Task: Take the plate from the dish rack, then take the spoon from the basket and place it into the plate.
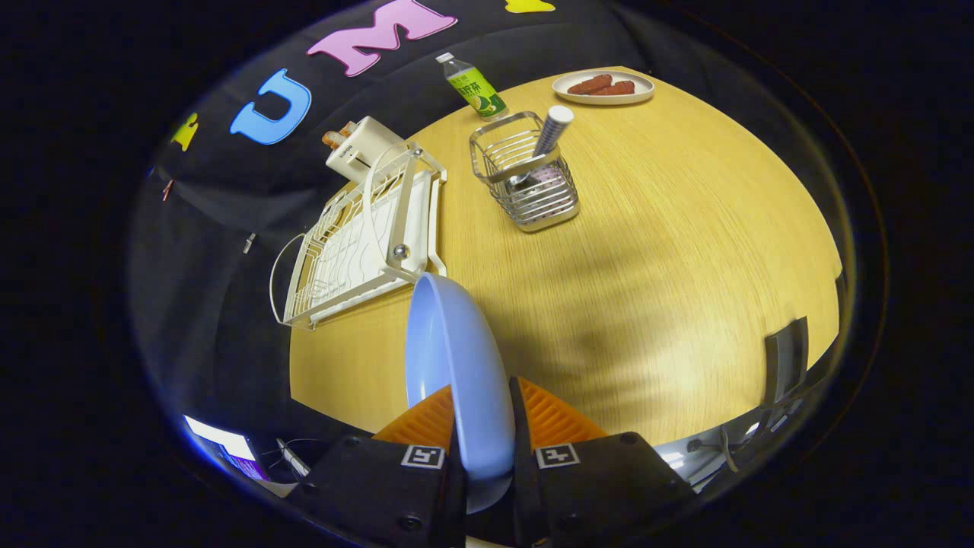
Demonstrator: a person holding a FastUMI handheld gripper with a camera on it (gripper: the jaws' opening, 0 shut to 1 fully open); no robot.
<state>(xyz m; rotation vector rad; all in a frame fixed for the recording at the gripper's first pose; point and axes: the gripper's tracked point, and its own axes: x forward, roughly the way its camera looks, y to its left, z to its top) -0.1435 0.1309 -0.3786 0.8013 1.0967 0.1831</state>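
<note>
The gripper (482, 438) is clamped on a pale blue plate (456, 358), its two ribbed fingers (552, 417) nearly together with one pressed to each face. The plate is smooth, glossy and round, held on edge so that its rim rises from between the fingers toward 12 o'clock, above the wooden table (670, 251). The tabletop is a light, fine-grained wood with a rounded edge, and the tool looks down on it from above at a tilt.

Just beyond the plate's upper rim, at about 11 o'clock, lies the dish rack (358, 243), a cream wire frame with thin bars and curved handles, flat on the table's edge. Past it, further at 11 o'clock, stands a cream boxy toaster (364, 148) with toast sticking up.

At 12 to 1 o'clock from the fingers, well apart from them, sits the basket (529, 179), a shiny square metal wire caddy. The spoon (542, 148) leans inside it, bowl down, thick pale handle jutting upward.

Farther on stands a green-labelled bottle (472, 85), and farthest, at 1 o'clock, an oval white dish (603, 87) carrying two reddish sausages (601, 84).
</note>
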